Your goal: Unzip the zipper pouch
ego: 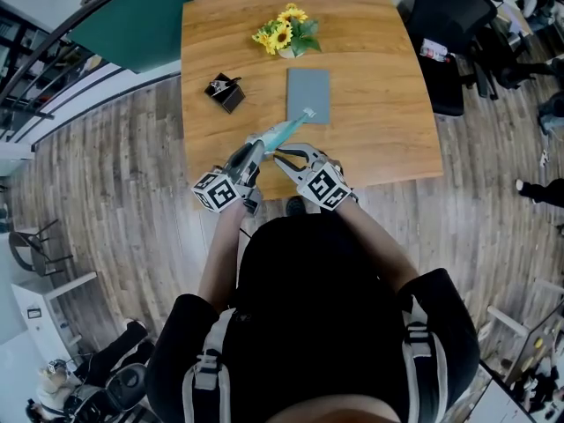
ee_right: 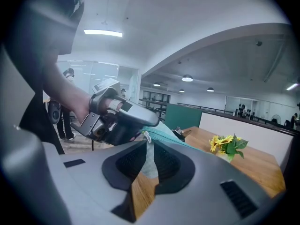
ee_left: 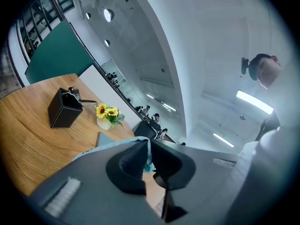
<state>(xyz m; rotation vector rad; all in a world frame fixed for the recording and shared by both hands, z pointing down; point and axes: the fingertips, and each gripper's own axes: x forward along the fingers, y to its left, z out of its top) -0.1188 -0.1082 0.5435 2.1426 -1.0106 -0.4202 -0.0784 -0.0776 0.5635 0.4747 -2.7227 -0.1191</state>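
The teal zipper pouch point(ego: 291, 128) hangs in the air over the near side of the wooden table point(ego: 379, 139), stretched between both grippers. My left gripper point(ego: 263, 142) is shut on its near end; in the left gripper view the pale blue fabric point(ee_left: 123, 143) runs into the closed left gripper point(ee_left: 148, 154). My right gripper point(ego: 278, 155) pinches the pouch just beside it. In the right gripper view, the right gripper point(ee_right: 150, 161) is shut on a fold of the pouch point(ee_right: 164, 134) below the zipper line, with the small white zipper pull point(ee_right: 146, 136) just above the pads.
On the table lie a grey-blue flat pad point(ego: 308, 95), a pot of sunflowers point(ego: 286, 33) and a small black box point(ego: 226, 92). A dark office chair point(ego: 445, 25) stands at the table's right, and a green panel point(ego: 132, 25) at the far left.
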